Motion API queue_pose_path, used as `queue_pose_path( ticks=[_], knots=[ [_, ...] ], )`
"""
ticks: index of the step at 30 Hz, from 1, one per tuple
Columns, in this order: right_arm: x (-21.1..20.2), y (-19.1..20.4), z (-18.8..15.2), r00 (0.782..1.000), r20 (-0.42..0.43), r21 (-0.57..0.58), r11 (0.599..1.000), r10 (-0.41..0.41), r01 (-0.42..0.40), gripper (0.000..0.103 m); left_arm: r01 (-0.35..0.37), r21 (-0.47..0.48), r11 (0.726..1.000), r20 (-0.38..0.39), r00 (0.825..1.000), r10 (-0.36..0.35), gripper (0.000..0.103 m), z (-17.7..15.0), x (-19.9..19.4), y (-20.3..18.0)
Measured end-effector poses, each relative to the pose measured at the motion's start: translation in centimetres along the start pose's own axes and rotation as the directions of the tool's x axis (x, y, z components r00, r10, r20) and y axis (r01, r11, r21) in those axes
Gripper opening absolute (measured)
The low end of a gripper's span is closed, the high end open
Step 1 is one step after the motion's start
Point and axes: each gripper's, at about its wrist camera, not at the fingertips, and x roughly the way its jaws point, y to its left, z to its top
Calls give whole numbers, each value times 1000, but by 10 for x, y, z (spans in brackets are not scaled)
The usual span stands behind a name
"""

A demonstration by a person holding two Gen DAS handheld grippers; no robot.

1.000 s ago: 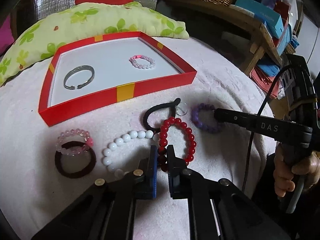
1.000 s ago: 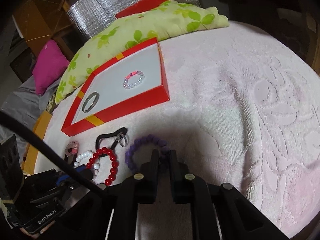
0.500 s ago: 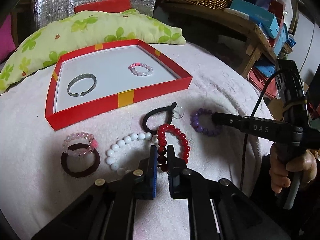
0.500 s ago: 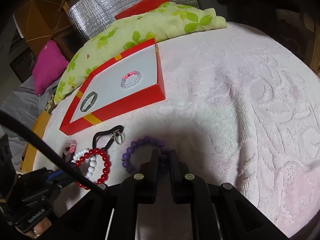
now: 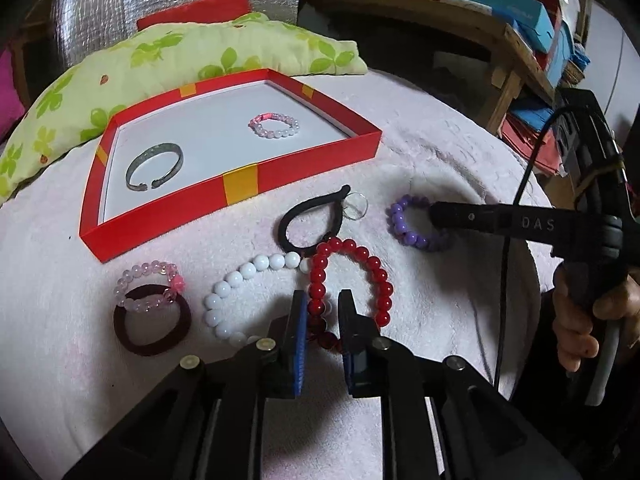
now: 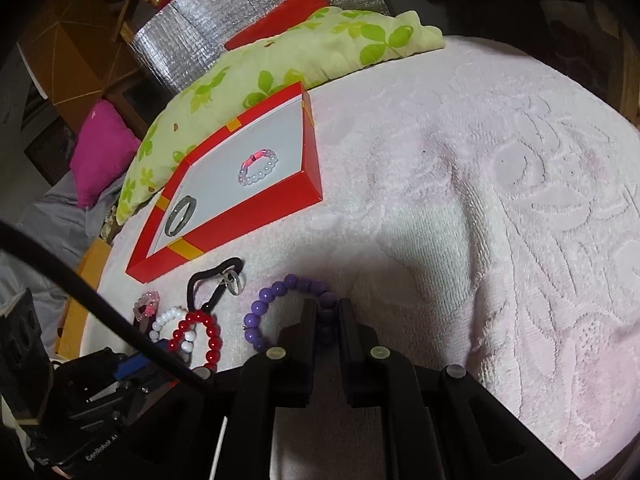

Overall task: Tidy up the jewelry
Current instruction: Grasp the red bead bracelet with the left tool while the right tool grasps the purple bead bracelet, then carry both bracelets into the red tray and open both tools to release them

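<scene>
A pale pink textured blanket (image 6: pixel 460 184) covers a bed, with a green leaf-print pillow (image 5: pixel 168 52) at the far end and cluttered shelves off to the side. On it sits the red box (image 5: pixel 240 186), shallow and white-lined, which holds 2 pieces well apart: a silver cuff bangle (image 5: pixel 154 167) and a small pink-and-white bead bracelet (image 5: pixel 274 125). In front of the box lie the unsorted pieces: a red bead bracelet (image 5: pixel 372 276), a white bead bracelet (image 5: pixel 240 280), a purple bead bracelet (image 6: pixel 276 304), a black hair tie with a clear charm (image 5: pixel 310 220), and a pale pink bracelet resting on a dark hair tie (image 5: pixel 150 326). The step in hand looks like a double pickup. The left gripper (image 5: pixel 322 312) straddles one strand of the red bracelet, its fingers narrow but opening, apparently not pinching. The right gripper (image 6: pixel 327 312) has the purple beads between its fingers, which are also narrow and easing apart. Next, each needs a firm pinch on its strand, then a lift clear of neighbours and over the box wall.
</scene>
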Motion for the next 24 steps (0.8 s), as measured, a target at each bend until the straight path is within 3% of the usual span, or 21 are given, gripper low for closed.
queue_pose_path(
  ticks=[3, 5, 8, 9, 10, 11, 12, 16, 24],
  knots=[
    [0, 5, -1, 1000, 6, -26, 1000, -9, 9, 19, 7, 9, 1000, 15, 1000, -7, 10, -1, -2, 0],
    [-1, 11, -2, 1000, 12, -54, 999, -10, 11, 31, 22, 14, 1000, 34, 999, -22, 10, -1, -6, -1],
    [-1, 21, -6, 999, 29, -113, 993, -18, 21, 39, 72, 7, 997, 87, 994, -72, 9, 1, -16, 2],
    [-1, 24, -7, 999, 36, -133, 991, -26, 30, 39, 82, 6, 997, 107, 991, -82, 9, 0, -19, 3],
    [-1, 27, -8, 999, 37, -149, 988, -27, 32, 32, 94, 1, 996, 123, 988, -94, 9, -1, -21, 6],
    [0, 28, -9, 999, 40, -157, 987, -31, 37, 15, 98, -2, 995, 124, 987, -97, 9, -1, -22, 8],
    [0, 28, -9, 999, 39, -161, 986, -35, 41, 10, 96, -4, 995, 125, 988, -95, 9, -1, -22, 9],
    [-4, 30, -8, 996, 83, -161, 985, -46, 59, 11, 144, -48, 988, 165, 977, -134, 9, 3, -29, 20],
    [-22, 36, -10, 987, 164, -184, 982, 1, 30, 11, 175, -91, 980, 271, 952, -144, 9, 9, -55, 38]
  ],
)
